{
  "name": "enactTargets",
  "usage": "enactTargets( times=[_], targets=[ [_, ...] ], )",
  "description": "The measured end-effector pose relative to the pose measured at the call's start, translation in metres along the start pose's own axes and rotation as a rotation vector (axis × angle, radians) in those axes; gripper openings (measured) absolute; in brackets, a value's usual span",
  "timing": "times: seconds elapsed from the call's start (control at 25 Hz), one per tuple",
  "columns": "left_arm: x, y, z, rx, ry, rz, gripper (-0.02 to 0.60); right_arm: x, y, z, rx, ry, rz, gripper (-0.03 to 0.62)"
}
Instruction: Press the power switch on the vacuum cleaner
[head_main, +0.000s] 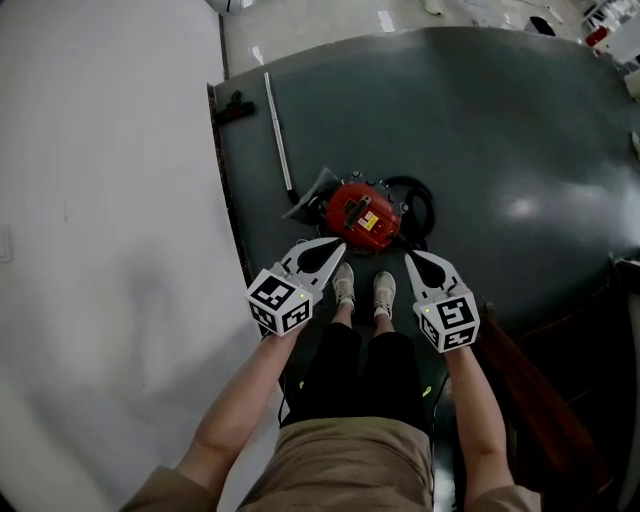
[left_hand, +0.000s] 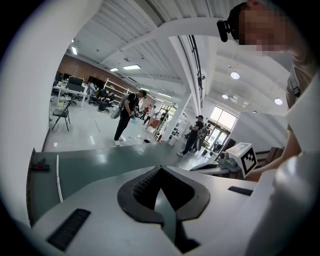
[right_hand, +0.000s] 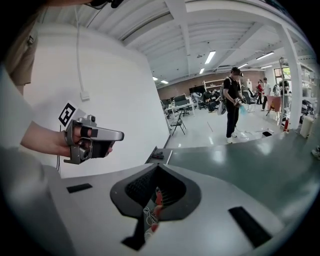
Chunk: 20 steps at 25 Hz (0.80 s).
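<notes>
The red vacuum cleaner (head_main: 362, 215) sits on the dark green floor just ahead of the person's shoes (head_main: 345, 285). A black hose (head_main: 418, 200) curls at its right, and a grey nozzle (head_main: 308, 203) lies at its left. My left gripper (head_main: 338, 243) hangs with its jaws shut, tip close to the vacuum's near left corner. My right gripper (head_main: 410, 256) is shut too, tip just short of the near right side. In the right gripper view, a sliver of red vacuum (right_hand: 156, 200) shows behind the closed jaws. Neither gripper holds anything. The switch itself I cannot make out.
A thin white tube (head_main: 278, 130) lies on the floor beyond the vacuum. A white wall (head_main: 100, 200) runs close along the left. A small black object (head_main: 235, 105) rests by the floor's edge. Dark brown furniture (head_main: 545, 395) stands at the right. People (left_hand: 125, 117) stand far off.
</notes>
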<state>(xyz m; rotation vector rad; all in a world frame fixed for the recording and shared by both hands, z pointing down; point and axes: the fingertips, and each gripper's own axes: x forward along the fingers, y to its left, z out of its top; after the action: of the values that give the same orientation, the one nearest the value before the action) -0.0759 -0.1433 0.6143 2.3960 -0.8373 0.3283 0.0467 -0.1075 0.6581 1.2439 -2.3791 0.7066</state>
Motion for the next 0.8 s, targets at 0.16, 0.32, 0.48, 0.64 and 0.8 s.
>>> enactTargets(
  times=[0.16, 0.32, 0.48, 0.64, 0.8],
  targets=[
    [0.020, 0.021, -0.029, -0.029, 0.041, -0.020, 0.005, 0.023, -0.013, -0.022, 0.025, 0.033, -0.013, 0.008],
    [0.042, 0.044, -0.057, -0.051, 0.065, -0.028, 0.005, 0.049, -0.026, -0.043, 0.021, 0.061, -0.008, 0.008],
    [0.059, 0.063, -0.085, -0.084, 0.090, -0.023, 0.005, 0.067, -0.040, -0.067, 0.022, 0.101, -0.006, 0.008],
    [0.076, 0.079, -0.105, -0.103, 0.114, -0.023, 0.005, 0.084, -0.060, -0.088, 0.027, 0.129, -0.012, 0.008],
    [0.086, 0.090, -0.124, -0.118, 0.130, -0.018, 0.005, 0.097, -0.074, -0.110, 0.024, 0.147, -0.016, 0.008]
  ],
)
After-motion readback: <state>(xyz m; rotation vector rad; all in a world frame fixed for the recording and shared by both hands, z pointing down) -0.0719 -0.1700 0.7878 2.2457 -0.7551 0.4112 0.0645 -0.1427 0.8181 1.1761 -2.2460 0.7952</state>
